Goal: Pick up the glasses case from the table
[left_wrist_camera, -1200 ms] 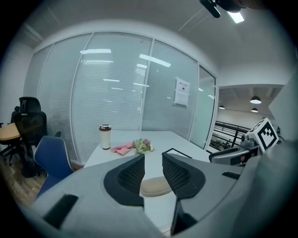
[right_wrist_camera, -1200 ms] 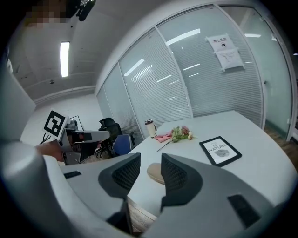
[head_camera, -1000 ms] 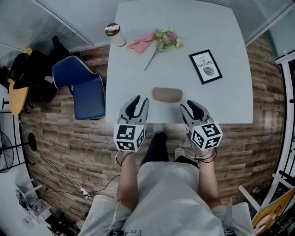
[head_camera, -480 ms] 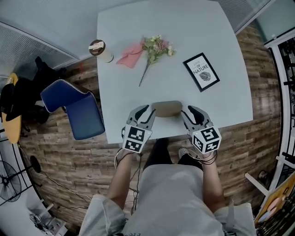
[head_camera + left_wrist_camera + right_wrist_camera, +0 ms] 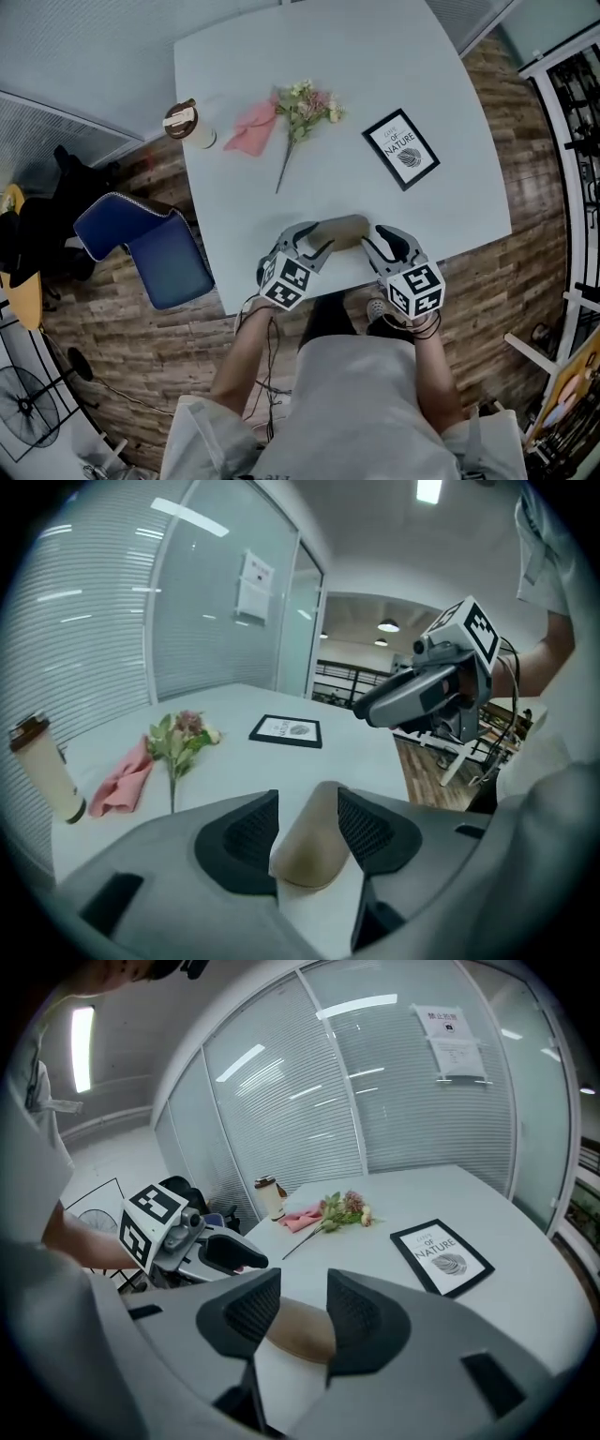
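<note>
The glasses case (image 5: 342, 230) lies on the counter (image 5: 394, 66) close to its near edge, straight in front of you. Its long axis runs across you, left to right. That axis is what the lift turns on, because you have one pair of tongs at each end of it.

Your left tongs (image 5: 319, 242) come in at the case's left end and point roughly along its length. In the left gripper view the tan end of the case (image 5: 309, 841) sits between the two pads, which have just been opening. They stand apart around the end, close on both sides, with no clear sign of pressing on it.

Your right tongs (image 5: 372, 246) are at the right end and angled inward. Their jaws have also just been opening and stand wide. In the right gripper view the case (image 5: 300, 1327) shows in the gap between the pads, low down, and runs off behind the left-hand pad. Nothing is clamped there either.

Neither hand is clearly nearer. The left looks better lined up, though, since it straddles the narrow width of the case squarely. The right meets the case more on the slant.

I judge that closing across the short width at the left end is the surer bite. If you use both, bring them in evenly along the axis so the case doesn't slide off the counter's near edge. The framed print (image 5: 401, 149) and the flowers (image 5: 302, 108) lie well apart and won't be in your way.
</note>
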Demonstrator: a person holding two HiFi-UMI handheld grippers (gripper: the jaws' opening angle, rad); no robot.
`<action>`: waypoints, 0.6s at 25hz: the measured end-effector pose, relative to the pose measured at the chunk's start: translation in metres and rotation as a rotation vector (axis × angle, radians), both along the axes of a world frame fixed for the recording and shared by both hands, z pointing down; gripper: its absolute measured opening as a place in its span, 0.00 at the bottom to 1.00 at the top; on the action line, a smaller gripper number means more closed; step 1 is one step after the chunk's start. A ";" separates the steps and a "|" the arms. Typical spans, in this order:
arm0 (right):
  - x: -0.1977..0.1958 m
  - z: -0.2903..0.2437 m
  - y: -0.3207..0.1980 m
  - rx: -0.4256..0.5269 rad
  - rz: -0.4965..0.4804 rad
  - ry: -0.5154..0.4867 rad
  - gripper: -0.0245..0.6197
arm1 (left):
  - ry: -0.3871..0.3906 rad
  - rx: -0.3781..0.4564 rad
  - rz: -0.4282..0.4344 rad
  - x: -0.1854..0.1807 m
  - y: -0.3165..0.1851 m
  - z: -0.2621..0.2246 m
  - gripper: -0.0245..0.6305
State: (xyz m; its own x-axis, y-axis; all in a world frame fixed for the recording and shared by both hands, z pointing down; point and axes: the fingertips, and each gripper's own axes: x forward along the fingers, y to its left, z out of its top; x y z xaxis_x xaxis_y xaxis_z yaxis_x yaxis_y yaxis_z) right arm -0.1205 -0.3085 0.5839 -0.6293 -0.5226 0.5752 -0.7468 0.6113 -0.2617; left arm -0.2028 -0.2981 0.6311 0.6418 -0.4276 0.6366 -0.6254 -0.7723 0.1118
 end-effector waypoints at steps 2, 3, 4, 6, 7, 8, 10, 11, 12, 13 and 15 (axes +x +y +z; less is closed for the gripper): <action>0.001 -0.001 0.001 -0.005 0.018 -0.002 0.27 | 0.027 0.008 0.090 0.013 0.001 0.008 0.33; 0.003 -0.002 0.001 -0.008 0.031 -0.005 0.27 | 0.035 0.001 0.133 0.020 0.003 0.014 0.37; 0.006 -0.003 0.002 -0.010 0.045 -0.008 0.27 | 0.037 -0.010 0.172 0.025 0.004 0.019 0.41; 0.013 -0.004 0.003 -0.013 0.073 -0.009 0.27 | 0.020 -0.024 0.235 0.035 0.006 0.029 0.45; 0.018 -0.005 0.004 -0.013 0.086 -0.007 0.27 | 0.006 -0.028 0.263 0.039 0.006 0.033 0.46; 0.023 -0.005 0.005 -0.012 0.098 -0.005 0.27 | -0.010 -0.030 0.291 0.044 0.006 0.038 0.48; 0.032 -0.005 0.008 -0.013 0.118 -0.001 0.27 | -0.051 -0.031 0.351 0.051 0.008 0.047 0.50; 0.037 -0.005 0.010 -0.014 0.125 0.001 0.27 | -0.077 -0.032 0.381 0.053 0.009 0.052 0.51; 0.041 -0.006 0.013 -0.014 0.134 0.004 0.27 | -0.104 -0.036 0.408 0.054 0.011 0.057 0.52; 0.046 -0.006 0.014 -0.015 0.143 0.006 0.27 | -0.130 -0.042 0.432 0.056 0.012 0.062 0.53; 0.056 -0.006 0.016 -0.017 0.164 0.005 0.27 | -0.172 -0.060 0.471 0.059 0.014 0.070 0.56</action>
State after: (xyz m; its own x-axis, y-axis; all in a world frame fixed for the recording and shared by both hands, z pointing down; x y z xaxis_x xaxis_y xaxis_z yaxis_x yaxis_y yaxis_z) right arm -0.0642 -0.2923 0.5778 -0.5332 -0.6082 0.5881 -0.8378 0.4762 -0.2671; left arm -0.1437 -0.2843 0.7009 0.6401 -0.0764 0.7645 -0.2241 -0.9703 0.0907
